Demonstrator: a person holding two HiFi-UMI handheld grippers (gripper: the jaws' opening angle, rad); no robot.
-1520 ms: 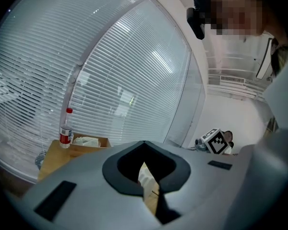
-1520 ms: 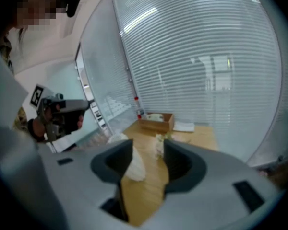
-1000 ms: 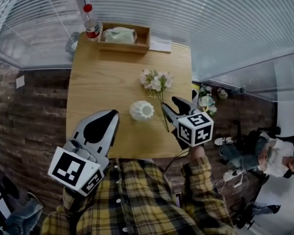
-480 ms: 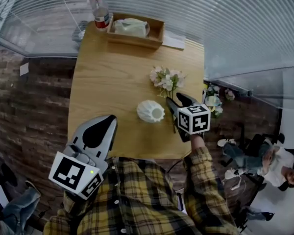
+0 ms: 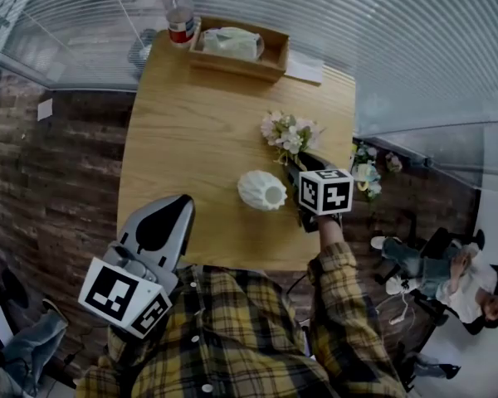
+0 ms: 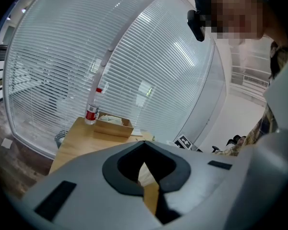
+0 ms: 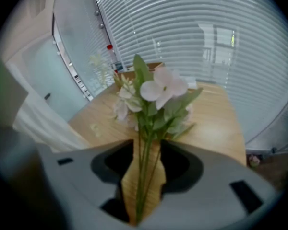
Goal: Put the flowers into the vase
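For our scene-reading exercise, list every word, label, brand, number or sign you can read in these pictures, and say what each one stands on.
No text in these pictures can be read.
Bottle: it has a red label, but the print is too small to read.
Marker cubes: black-and-white square patterns only, no letters or digits.
Paper sheet beside the wooden tray: nothing legible shows on it.
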